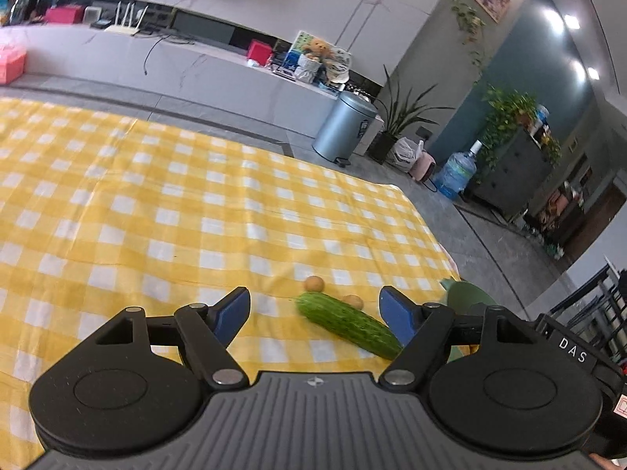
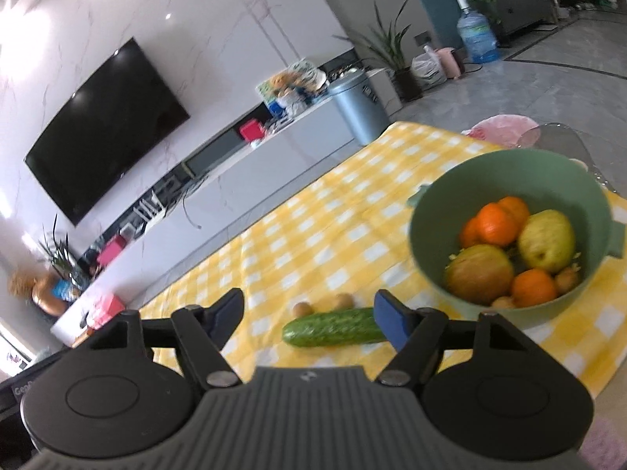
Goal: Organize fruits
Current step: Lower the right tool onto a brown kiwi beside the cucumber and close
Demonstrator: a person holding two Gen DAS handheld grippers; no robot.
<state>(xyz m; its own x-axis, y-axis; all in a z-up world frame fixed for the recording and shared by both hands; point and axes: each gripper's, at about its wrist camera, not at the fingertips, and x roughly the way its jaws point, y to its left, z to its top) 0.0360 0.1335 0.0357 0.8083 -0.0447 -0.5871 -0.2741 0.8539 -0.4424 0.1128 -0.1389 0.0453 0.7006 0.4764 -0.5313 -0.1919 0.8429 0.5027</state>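
The cucumber (image 2: 333, 327) lies on the table (image 2: 313, 243) just ahead of the right hand-held gripper (image 2: 308, 311), whose jaws are spread and empty. It looks stiff, smooth and probably slippery, best pinched across its middle. The left hand-held gripper (image 1: 315, 307) is spread too.

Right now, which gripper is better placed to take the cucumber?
Probably the right gripper: the cucumber lies between its open fingers, beside the green bowl. The left gripper is open too, with the cucumber off-centre.

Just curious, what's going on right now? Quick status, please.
Both jaws open, holding nothing. Cucumber and two small fruits loose on cloth; bowl nearly full. Nothing in the way.
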